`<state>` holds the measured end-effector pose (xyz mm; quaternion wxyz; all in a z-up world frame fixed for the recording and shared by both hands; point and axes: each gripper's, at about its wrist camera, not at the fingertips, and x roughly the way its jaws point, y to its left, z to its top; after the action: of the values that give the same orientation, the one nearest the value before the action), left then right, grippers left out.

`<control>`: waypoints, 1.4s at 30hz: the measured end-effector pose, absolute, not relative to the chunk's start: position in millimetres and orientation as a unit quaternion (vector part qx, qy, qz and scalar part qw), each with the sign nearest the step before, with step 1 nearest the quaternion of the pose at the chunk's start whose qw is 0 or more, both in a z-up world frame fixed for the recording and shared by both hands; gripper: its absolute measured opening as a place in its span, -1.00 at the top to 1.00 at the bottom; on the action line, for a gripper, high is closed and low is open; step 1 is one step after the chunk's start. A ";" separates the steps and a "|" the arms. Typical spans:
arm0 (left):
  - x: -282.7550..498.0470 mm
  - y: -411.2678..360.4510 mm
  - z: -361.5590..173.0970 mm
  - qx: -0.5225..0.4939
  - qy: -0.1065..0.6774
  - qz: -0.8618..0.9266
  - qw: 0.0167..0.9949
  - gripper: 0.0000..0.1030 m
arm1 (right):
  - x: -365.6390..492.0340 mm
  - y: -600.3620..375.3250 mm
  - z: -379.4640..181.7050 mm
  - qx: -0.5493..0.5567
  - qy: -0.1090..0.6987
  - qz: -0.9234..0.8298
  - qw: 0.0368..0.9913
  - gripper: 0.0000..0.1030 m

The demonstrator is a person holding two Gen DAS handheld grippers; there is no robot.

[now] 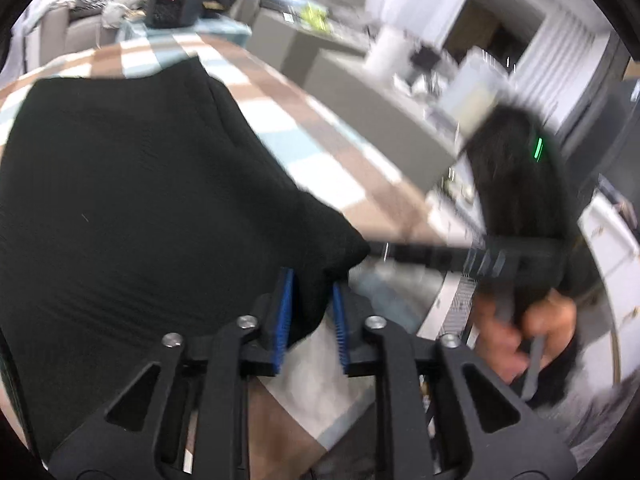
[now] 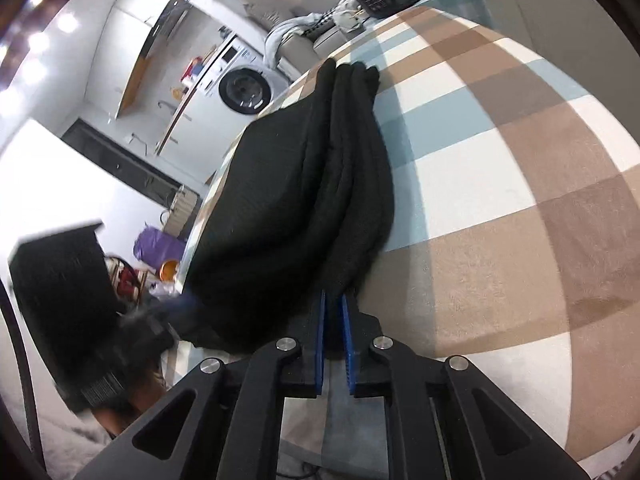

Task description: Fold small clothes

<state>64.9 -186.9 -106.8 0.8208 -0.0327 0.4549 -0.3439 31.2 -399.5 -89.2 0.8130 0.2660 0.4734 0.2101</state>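
Evidently pinched at two corners, left tongs (image 1: 310,308) and right tongs (image 2: 334,320) each clenched on the black knit garment (image 1: 132,200), lifted off the checked table (image 2: 500,200) for folding.

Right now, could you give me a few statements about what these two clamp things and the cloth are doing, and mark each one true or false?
1. The left gripper is shut on a corner of the black garment. True.
2. The right gripper is open and holds nothing. False: its blue pads are closed on an edge of the black garment.
3. The garment is bright red. False: it is black.
4. The cloth under the garment is checked in brown, white and pale blue. True.
5. A washing machine shows in the background of the right wrist view. True.
6. The garment lies neatly folded into a small square. False: it is bunched and held between both grippers.
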 end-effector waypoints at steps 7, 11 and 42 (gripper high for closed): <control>52.8 -183.4 -100.7 -0.030 0.440 -0.368 0.819 0.28 | 29.8 -421.3 -65.3 0.296 0.427 0.196 0.832 0.70; 57.8 -157.3 -84.8 -0.051 0.420 -0.336 0.842 0.13 | 45.8 -393.7 -58.2 0.278 0.425 0.231 0.830 0.44; 116.1 9.9 -108.0 -0.173 0.428 -0.070 0.884 0.08 | 170.7 -337.5 -61.6 0.128 0.479 0.177 0.850 0.80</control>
<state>116.1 9.9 -108.0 0.8842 -0.1729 0.4281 -0.0703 170.7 -337.5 -61.6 0.8503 0.1278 0.4787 0.1774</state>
